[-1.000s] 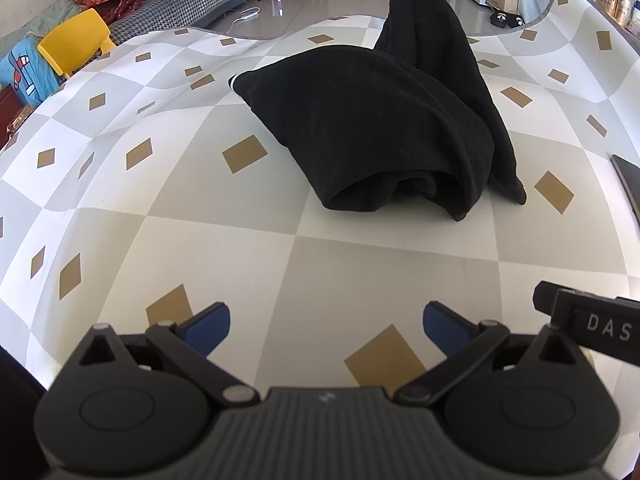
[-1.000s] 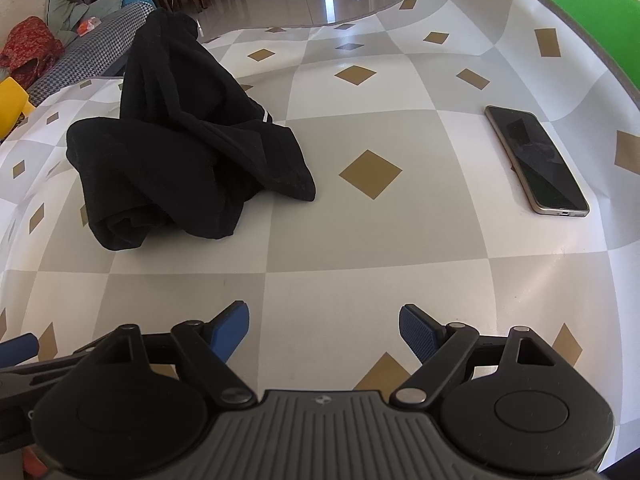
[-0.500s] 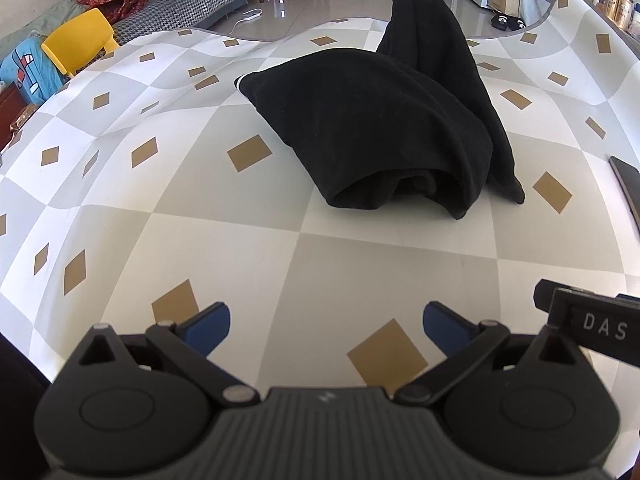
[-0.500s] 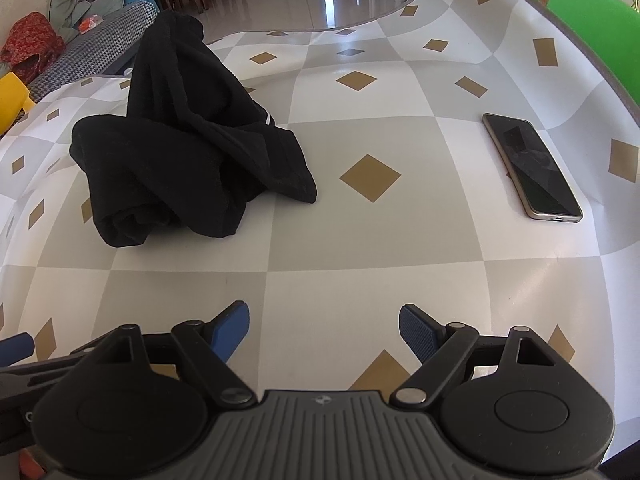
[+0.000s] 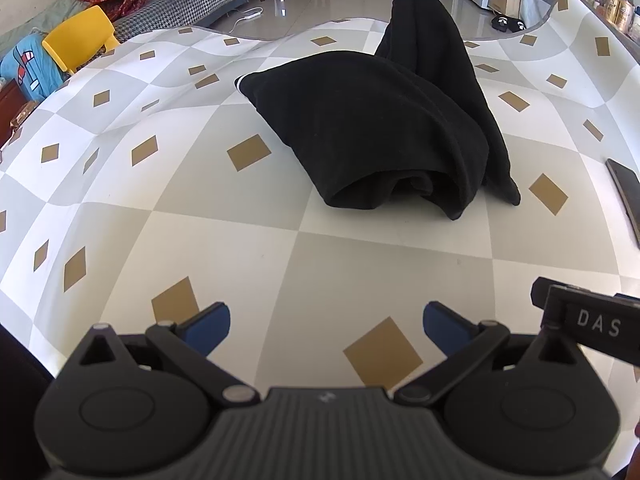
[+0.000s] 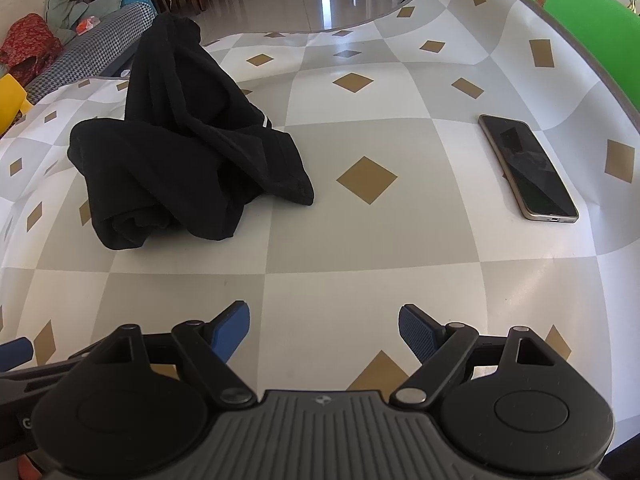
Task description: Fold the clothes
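A black garment (image 5: 376,128) lies bunched in a heap on the checked tablecloth (image 5: 200,200), with one part trailing toward the table's far edge. In the right wrist view the same garment (image 6: 188,140) sits at the left, a thin white stripe showing on one fold. My left gripper (image 5: 326,326) is open over bare cloth, well short of the heap. My right gripper (image 6: 324,330) is open too, nearer the front edge and to the right of the garment. Both hold nothing.
A smartphone (image 6: 528,166) lies face up at the table's right side, its edge also showing as the phone (image 5: 626,196) in the left wrist view. The right gripper's body (image 5: 592,322) pokes in at lower right. A yellow chair (image 5: 80,38) and a green chair (image 6: 580,8) stand beyond the table.
Both views have drifted slightly, so the garment sits a little lower and nearer in each. Both grippers stay open; the garment and phone have not moved.
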Demonstrator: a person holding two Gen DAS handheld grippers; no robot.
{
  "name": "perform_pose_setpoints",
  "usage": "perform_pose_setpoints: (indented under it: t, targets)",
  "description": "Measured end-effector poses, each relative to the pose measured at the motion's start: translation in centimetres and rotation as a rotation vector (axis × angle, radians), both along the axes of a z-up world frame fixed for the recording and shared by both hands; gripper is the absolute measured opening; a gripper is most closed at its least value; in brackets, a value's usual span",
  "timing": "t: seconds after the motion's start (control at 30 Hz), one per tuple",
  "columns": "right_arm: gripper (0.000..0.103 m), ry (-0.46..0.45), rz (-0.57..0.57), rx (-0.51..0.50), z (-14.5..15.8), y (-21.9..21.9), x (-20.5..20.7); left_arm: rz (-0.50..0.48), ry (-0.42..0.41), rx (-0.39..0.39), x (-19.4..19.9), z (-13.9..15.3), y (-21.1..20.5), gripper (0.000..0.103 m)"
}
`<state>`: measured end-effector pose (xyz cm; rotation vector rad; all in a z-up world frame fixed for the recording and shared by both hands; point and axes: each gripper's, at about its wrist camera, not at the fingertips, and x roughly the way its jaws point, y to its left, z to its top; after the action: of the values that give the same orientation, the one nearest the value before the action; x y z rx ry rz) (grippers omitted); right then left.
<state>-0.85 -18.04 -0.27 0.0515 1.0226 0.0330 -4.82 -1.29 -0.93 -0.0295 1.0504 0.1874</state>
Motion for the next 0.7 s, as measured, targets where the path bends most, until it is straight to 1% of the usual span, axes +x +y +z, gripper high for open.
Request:
perform_pose_setpoints:
  t: [0.3, 0.7]
  targets:
    - [0.083, 0.015, -0.005, 0.0, -0.14, 0.01, -0.02, -0.004, 0.007, 0.003, -0.09, 0.07, -0.13, 0.103]
    - [0.082, 0.005, -0.004, -0.009, 0.01, 0.11, -0.04, -0.003, 0.009, -0.001, -0.08, 0.25, -0.1, 0.103]
